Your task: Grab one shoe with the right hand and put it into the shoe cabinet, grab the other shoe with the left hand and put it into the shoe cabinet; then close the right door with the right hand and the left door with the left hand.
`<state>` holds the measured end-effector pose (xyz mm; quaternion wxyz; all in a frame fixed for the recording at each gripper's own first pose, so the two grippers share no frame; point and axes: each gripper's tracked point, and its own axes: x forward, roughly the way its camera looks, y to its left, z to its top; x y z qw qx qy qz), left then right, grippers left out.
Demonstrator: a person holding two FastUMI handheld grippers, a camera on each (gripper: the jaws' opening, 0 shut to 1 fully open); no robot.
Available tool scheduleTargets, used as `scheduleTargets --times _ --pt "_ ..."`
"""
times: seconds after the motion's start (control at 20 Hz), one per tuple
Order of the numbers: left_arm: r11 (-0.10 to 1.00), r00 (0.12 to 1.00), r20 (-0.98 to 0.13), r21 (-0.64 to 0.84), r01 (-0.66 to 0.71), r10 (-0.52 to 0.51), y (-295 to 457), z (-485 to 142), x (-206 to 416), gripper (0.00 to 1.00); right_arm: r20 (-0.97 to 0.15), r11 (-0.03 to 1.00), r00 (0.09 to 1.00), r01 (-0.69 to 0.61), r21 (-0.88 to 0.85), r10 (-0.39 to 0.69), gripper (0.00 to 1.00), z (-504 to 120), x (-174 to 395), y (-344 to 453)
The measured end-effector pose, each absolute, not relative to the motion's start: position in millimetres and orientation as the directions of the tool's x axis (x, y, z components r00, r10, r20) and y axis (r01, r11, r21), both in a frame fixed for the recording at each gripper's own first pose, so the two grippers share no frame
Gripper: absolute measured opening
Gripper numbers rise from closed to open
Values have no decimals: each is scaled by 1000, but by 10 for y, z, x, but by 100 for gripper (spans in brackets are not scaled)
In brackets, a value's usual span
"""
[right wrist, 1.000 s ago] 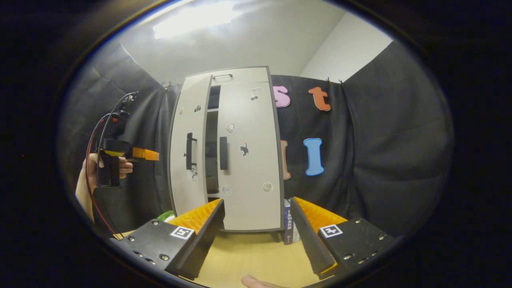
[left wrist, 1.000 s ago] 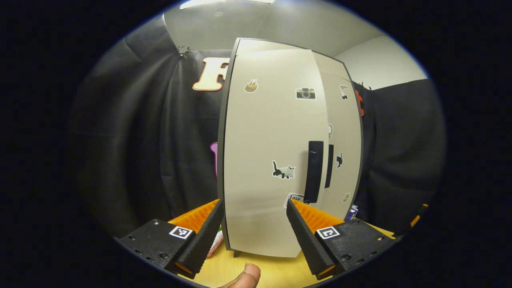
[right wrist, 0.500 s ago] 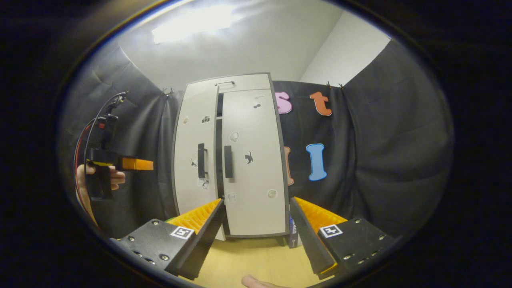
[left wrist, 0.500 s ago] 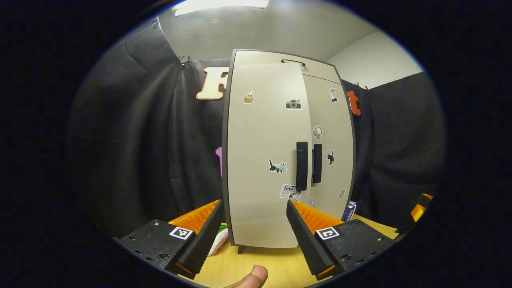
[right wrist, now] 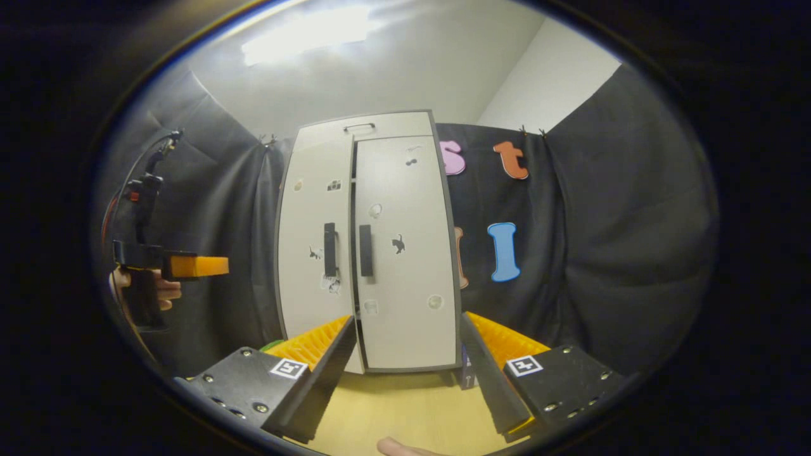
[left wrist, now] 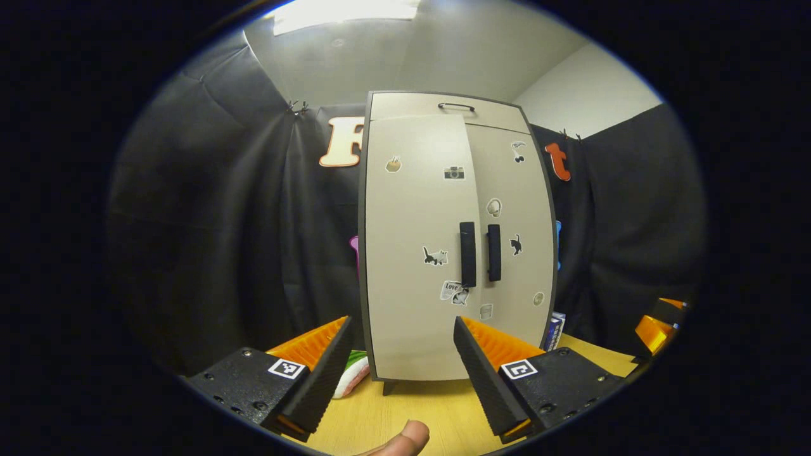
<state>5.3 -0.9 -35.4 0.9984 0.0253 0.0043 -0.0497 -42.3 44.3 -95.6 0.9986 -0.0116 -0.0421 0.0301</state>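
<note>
1. Toward the back edge of the wooden tabletop (left wrist: pixel 437 405), the shoe cabinet (left wrist: pixel 456 247) is standing upright against the black cloth wall (left wrist: pixel 209 240); its right door (right wrist: pixel 405 253) is lying flush, while its left door (right wrist: pixel 315 247) is sitting almost shut, its lower edge jutting slightly forward.
2. Near the front edge, the left gripper (left wrist: pixel 400 367) is hovering with fingers spread, gripping nothing; a thumb tip (left wrist: pixel 405 440) is showing below it.
3. Beside it, the right gripper (right wrist: pixel 408 370) is likewise hovering with fingers spread apart and empty.
4. Off the cabinet's left side, in the right gripper view, a hand (right wrist: pixel 161 291) is holding the left gripper clear of the doors.
5. Both dark door handles (left wrist: pixel 467 253) are sitting side by side at mid-height.
</note>
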Motion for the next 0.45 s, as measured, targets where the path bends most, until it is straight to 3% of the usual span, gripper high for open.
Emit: scheduleTargets --times 0.45 --pt "996 997 -3 32 78 -78 -236 -522 -268 94 2 998 999 -39 -50 39 98 -959 -168 480"
